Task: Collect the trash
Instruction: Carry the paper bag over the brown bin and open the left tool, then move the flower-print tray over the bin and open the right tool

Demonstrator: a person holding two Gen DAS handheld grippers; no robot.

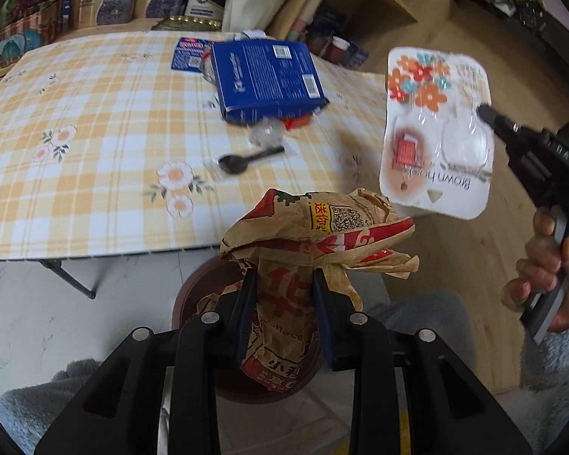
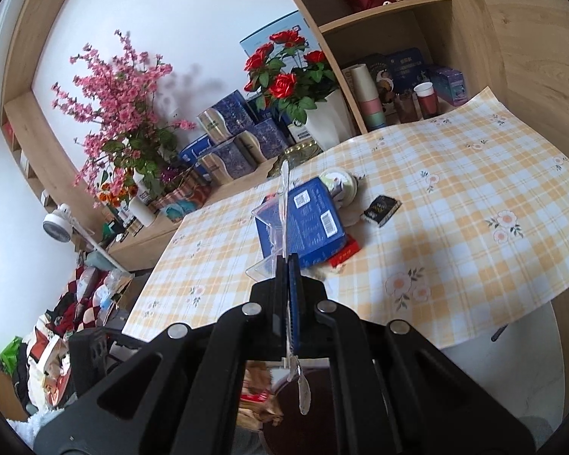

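Clamped bag (image 1: pixel 315 242) left (image 1: pixel 284 288), blister pack (image 1: pixel 436 129) right (image 1: pixel 481 112), over bin (image 1: pixel 193 292); box (image 1: pixel 265 79), spoon (image 1: pixel 246 159) left at twelve.

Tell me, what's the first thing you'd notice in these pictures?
Probably the crumpled brown paper wrapper with red print, pinched in the left gripper right up front, above a dark round bin. Next, the white flowery plastic package that the right gripper holds up in the air beside the table. Behind them, a blue box lies on the yellow checked tablecloth.
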